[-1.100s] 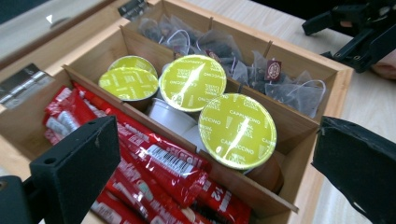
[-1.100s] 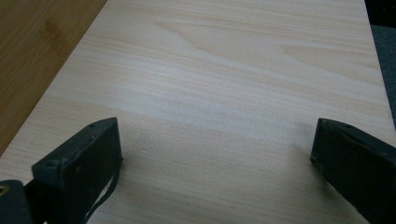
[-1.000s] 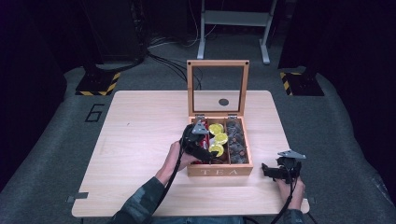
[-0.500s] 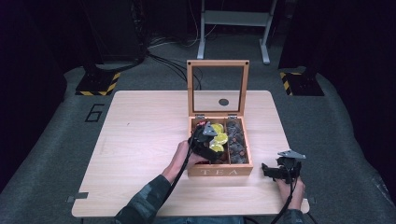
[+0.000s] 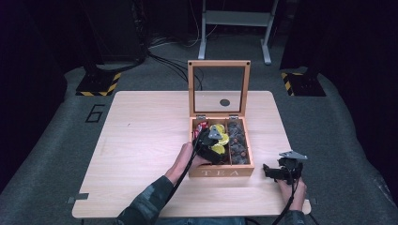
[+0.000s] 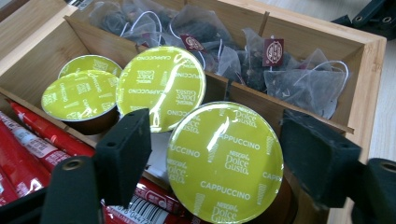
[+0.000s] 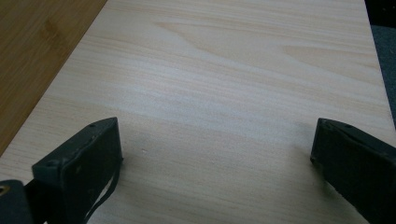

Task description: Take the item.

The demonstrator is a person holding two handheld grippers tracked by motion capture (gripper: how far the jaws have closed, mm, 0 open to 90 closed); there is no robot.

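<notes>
While the left gripper (image 6: 215,172) sinks into the tea box (image 5: 220,172), its fingers (image 6: 123,156) have just been closing on the nearest cappuccino capsule (image 6: 225,163) in the middle compartment, seemingly not yet pinching it, so a lift looks imminent. Four green capsules are countable. The right gripper (image 7: 215,158) rests open over the surface (image 7: 233,70).

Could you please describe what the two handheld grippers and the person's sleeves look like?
Both the left gripper and right gripper are black, with blocky matte jaw pads, a grey three-cornered plate on top and a trailing black cable. The sleeves are dark and camouflage-patterned.
</notes>
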